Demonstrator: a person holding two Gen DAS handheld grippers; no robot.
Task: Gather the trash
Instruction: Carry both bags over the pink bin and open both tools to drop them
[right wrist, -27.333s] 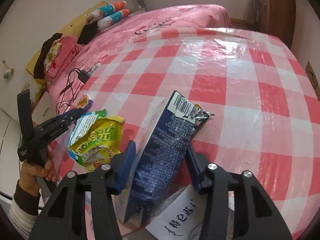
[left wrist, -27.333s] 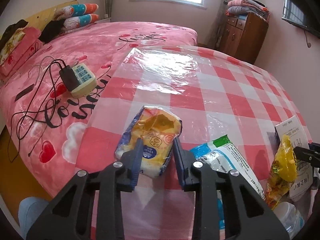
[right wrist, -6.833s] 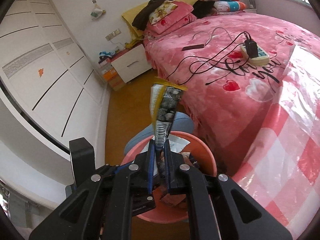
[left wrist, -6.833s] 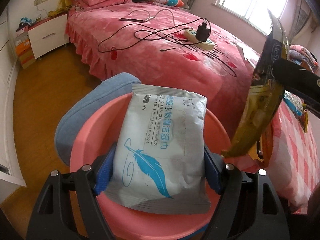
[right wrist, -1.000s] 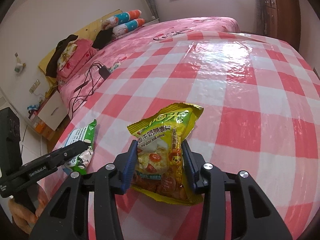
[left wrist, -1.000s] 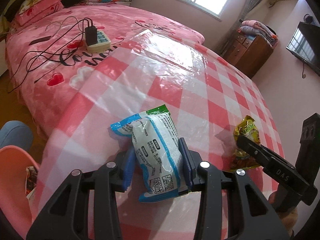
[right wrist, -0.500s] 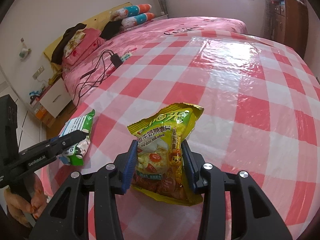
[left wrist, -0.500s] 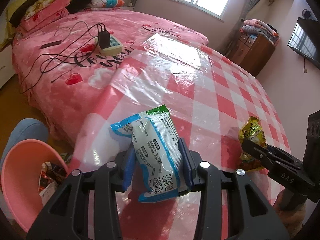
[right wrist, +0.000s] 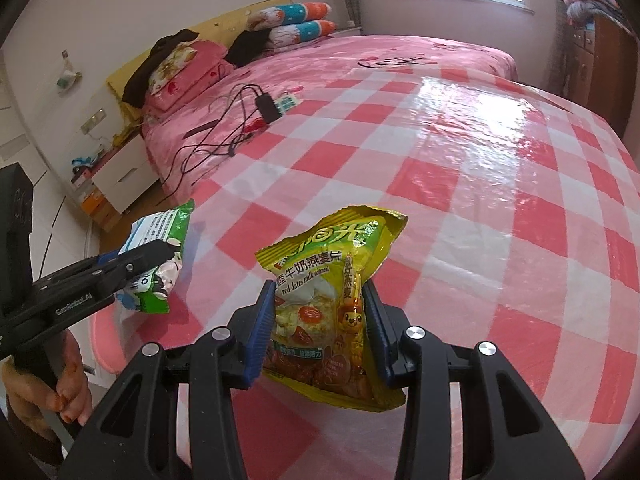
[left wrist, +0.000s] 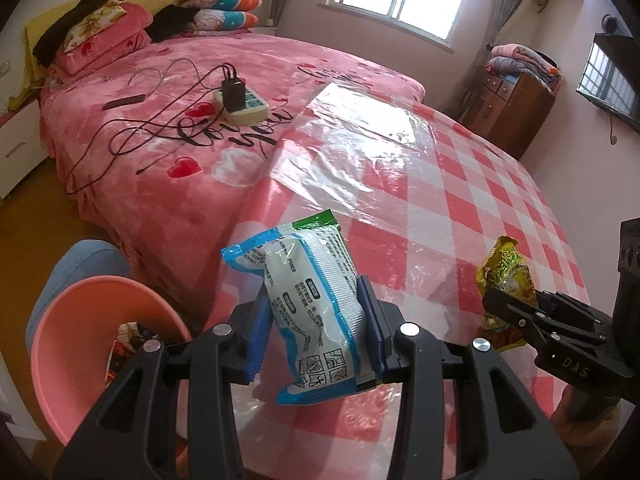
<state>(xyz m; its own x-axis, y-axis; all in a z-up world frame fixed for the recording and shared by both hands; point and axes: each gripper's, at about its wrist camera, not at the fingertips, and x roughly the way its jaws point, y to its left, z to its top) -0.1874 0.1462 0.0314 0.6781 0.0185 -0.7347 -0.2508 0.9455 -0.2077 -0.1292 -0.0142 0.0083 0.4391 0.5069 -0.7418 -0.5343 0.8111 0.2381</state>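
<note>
A white packet with blue and green trim [left wrist: 316, 312] is clamped between the blue pads of the left gripper [left wrist: 316, 332] and is held clear above the near left edge of the red-and-white checked tablecloth [left wrist: 472, 200]. Down to the left, a pink basin [left wrist: 76, 340] is seen on the floor with wrappers already lying inside — it is well apart from the packet. A yellow oatmeal snack bag [right wrist: 332, 300] is gripped by the right gripper [right wrist: 320, 328], squeezed at its lower half and carried upright over the near part of the cloth. Beyond, a power strip [left wrist: 240, 106] with cables is left lying on the pink bedspread [left wrist: 168, 168].
</note>
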